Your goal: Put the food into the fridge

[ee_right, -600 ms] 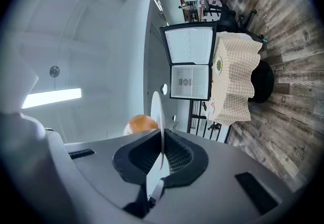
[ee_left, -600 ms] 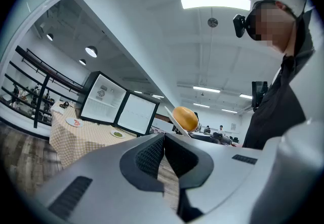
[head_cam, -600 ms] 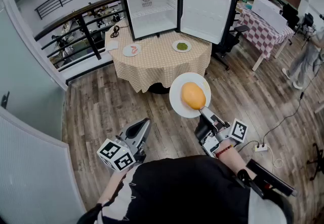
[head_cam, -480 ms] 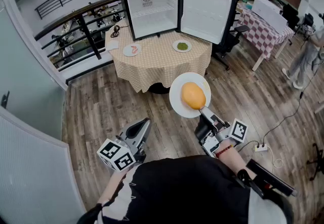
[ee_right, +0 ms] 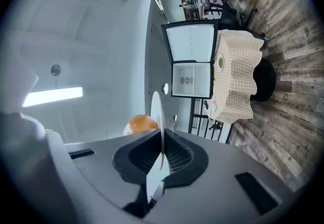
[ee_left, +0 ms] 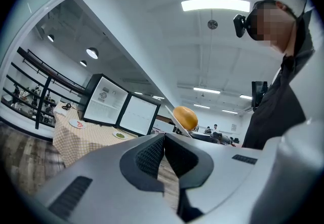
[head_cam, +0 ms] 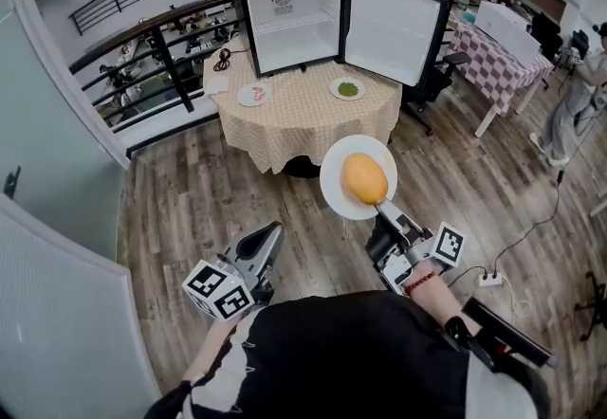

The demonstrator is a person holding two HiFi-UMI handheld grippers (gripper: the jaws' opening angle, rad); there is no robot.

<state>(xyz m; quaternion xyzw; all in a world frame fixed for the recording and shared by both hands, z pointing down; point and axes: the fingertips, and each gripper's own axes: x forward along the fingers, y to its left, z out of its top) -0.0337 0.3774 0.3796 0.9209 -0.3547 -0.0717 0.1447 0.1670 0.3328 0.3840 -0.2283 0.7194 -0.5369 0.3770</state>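
My right gripper [head_cam: 384, 209] is shut on the rim of a white plate [head_cam: 334, 182] that carries an orange bun [head_cam: 364, 177], held in the air over the wooden floor. In the right gripper view the plate [ee_right: 157, 119] stands edge-on between the jaws, with the bun [ee_right: 139, 124] to its left. My left gripper [head_cam: 270, 236] hangs low at the left, shut and empty; in its view the pads [ee_left: 152, 155] meet. The open fridge [head_cam: 289, 14] stands on the checked table [head_cam: 303, 109], its door [head_cam: 391, 24] swung right, the inside empty.
On the table lie a plate with red food [head_cam: 254, 95] and a plate with green food [head_cam: 347, 89]. A black chair [head_cam: 432, 81] stands right of the table, a railing [head_cam: 142, 47] behind it. A person [head_cam: 574, 114] walks at far right. A power strip [head_cam: 490, 278] lies on the floor.
The view has shifted slightly, so the table and fridge sit a little to the right and higher. The plate with the bun has stayed in the right gripper's hold.
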